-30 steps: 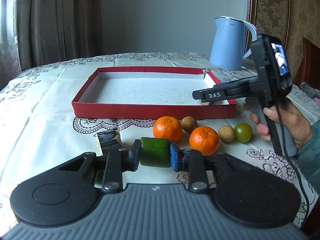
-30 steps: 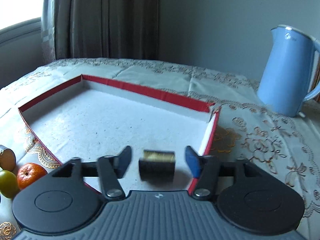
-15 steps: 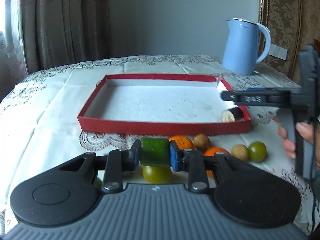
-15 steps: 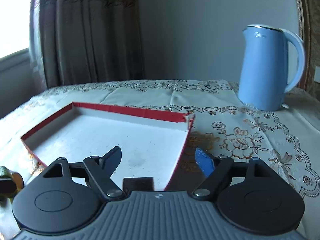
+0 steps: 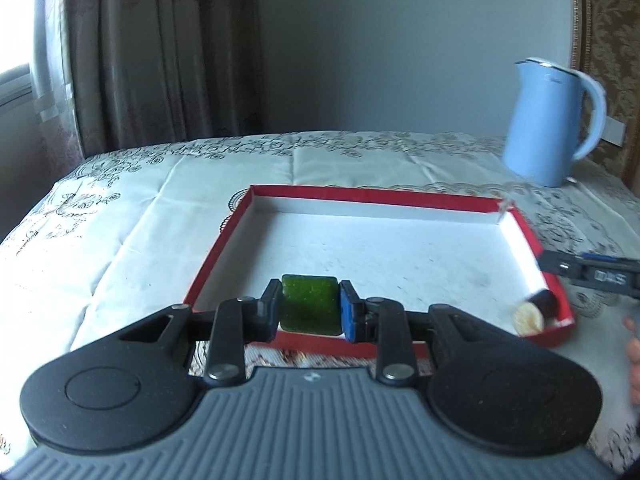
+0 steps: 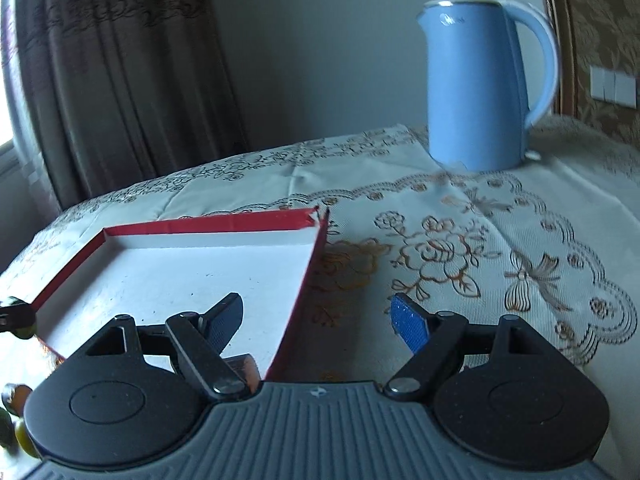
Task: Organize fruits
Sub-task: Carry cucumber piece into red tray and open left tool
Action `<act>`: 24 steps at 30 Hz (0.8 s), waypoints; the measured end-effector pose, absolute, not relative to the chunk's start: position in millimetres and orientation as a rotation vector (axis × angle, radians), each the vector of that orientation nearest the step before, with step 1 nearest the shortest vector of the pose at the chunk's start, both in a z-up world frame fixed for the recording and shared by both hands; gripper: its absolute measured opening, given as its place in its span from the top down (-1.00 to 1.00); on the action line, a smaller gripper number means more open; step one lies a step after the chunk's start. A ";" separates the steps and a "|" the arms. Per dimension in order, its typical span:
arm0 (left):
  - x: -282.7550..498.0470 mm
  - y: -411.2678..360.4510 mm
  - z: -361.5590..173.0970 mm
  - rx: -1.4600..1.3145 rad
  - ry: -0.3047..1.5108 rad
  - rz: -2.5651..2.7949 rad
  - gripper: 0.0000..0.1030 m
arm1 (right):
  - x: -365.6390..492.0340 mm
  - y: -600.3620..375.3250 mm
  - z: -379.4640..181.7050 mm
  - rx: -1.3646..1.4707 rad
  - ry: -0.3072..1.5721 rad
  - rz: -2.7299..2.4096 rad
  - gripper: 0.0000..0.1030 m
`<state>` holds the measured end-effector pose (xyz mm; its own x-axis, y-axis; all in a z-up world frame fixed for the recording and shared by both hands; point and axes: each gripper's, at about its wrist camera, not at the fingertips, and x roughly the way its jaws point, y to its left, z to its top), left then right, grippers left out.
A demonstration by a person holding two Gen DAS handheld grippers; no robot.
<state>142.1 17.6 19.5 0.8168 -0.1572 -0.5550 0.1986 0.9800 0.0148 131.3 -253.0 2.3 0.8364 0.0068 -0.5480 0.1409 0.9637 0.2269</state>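
Placing step: left gripper (image 5: 310, 306) pinches the green fruit (image 5: 309, 305) above the near edge of the red tray (image 5: 218, 254), right gripper (image 6: 318, 318) spread and empty beside the tray's right wall; next, move over the floor, lower, release.

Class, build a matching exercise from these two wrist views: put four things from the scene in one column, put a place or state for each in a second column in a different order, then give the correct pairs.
Things:
1. green fruit piece
2. dark cut piece
3. blue kettle
4. right gripper

Places or states:
A. stands on the tablecloth beyond the red tray
B. jaws apart, nothing between them
C. clamped in the left gripper
D. lies in the tray's near right corner

Pairs: 1-C, 2-D, 3-A, 4-B
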 end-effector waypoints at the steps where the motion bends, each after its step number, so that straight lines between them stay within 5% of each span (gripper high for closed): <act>1: 148.1 16.8 17.7 0.074 0.589 -0.179 0.48 | 131.5 -254.5 1.8 0.270 0.578 -0.079 -0.58; 24: 214.1 15.1 -17.3 0.033 0.682 -0.100 0.48 | 135.2 -248.3 1.1 0.235 0.585 -0.084 -0.58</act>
